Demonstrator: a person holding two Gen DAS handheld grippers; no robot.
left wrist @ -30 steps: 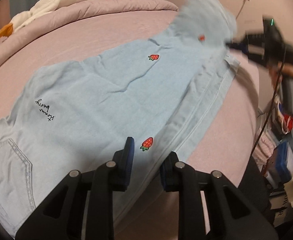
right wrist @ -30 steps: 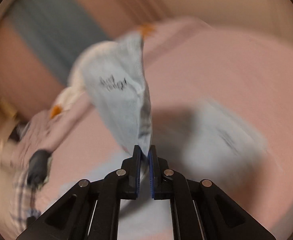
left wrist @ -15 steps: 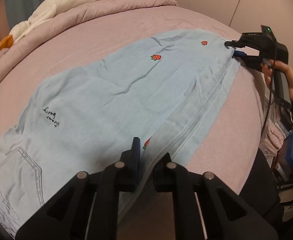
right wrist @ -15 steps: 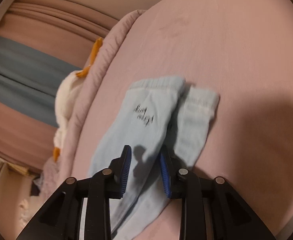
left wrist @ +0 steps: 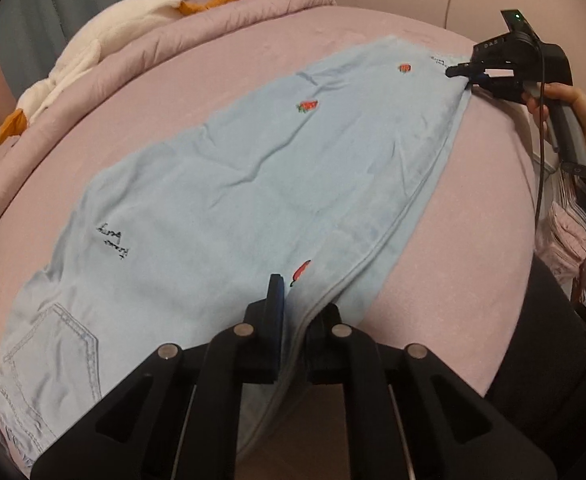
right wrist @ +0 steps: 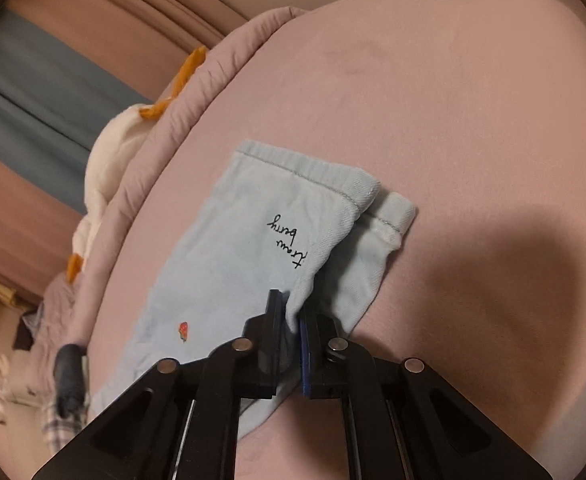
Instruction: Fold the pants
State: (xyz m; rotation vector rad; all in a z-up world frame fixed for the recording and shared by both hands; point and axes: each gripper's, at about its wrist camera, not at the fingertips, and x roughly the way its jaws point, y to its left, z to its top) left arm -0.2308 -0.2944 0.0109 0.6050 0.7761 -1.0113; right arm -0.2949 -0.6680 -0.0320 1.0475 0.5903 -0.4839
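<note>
From the left wrist, the pants (left wrist: 233, 200) lie lengthwise on the pink bed (left wrist: 213, 80), already doubled leg over leg, the waist and pocket at the near left and the leg ends far off at the upper right. The left gripper (left wrist: 293, 300) has closed on the near long edge of the cloth, just by a small strawberry print (left wrist: 302, 272); the seam runs straight in between its jaws and drapes down below them. At the far end the right gripper (left wrist: 463, 72), held in the person's hand (left wrist: 573, 108), sits at the leg ends. A white stuffed goose (left wrist: 93, 52) rests against the rolled quilt (left wrist: 213, 28) behind.

From the right wrist, the right gripper (right wrist: 291, 316) has its jaws pinched shut on a fold of cloth at the side of the upper leg, just short of the hem (right wrist: 313, 176). They opened briefly and have just closed again. The two hems lie a little offset, the lower one showing past the upper.

The cloth looks like light, soft denim: limp, creasing easily, likely to sag between the two grips. Holding both layers together at the edge and near the hem seems best, so the legs stay aligned when lifted.
</note>
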